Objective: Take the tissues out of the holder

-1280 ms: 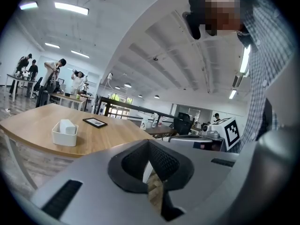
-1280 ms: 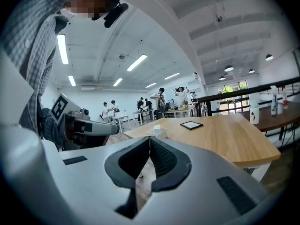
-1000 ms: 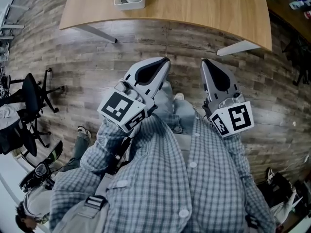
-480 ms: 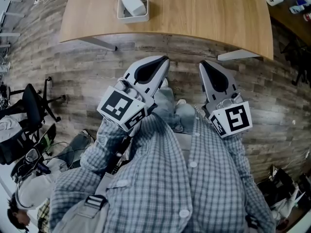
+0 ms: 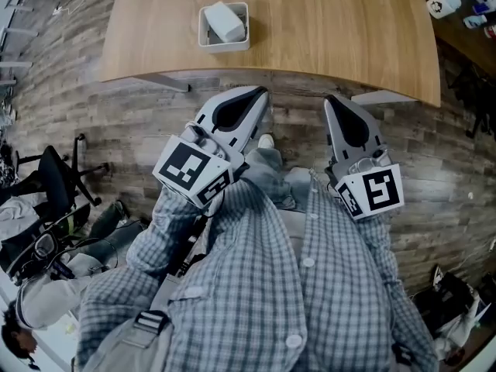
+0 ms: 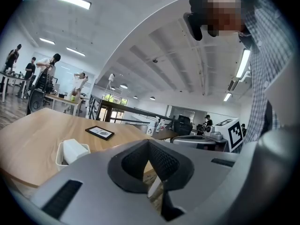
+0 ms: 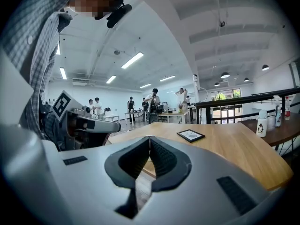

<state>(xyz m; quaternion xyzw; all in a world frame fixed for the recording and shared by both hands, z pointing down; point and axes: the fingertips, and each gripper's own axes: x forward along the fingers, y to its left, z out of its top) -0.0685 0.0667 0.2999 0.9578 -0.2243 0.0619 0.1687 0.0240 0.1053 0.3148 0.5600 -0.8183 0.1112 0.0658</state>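
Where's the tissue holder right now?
In the head view, the tissue holder sits on the wooden table, upper left, near its front edge and ahead of the left gripper.

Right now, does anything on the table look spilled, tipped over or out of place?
Nothing stands out. The holder stands upright on the table, the tissues leaning inside it, nothing spilled. A flat dark frame lies farther back. The left tongs and right tongs are shut, empty, short of the table.

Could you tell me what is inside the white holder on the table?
A white tissue pack stands in the holder, poking above its rim. Its walls hide whatever lies beneath.
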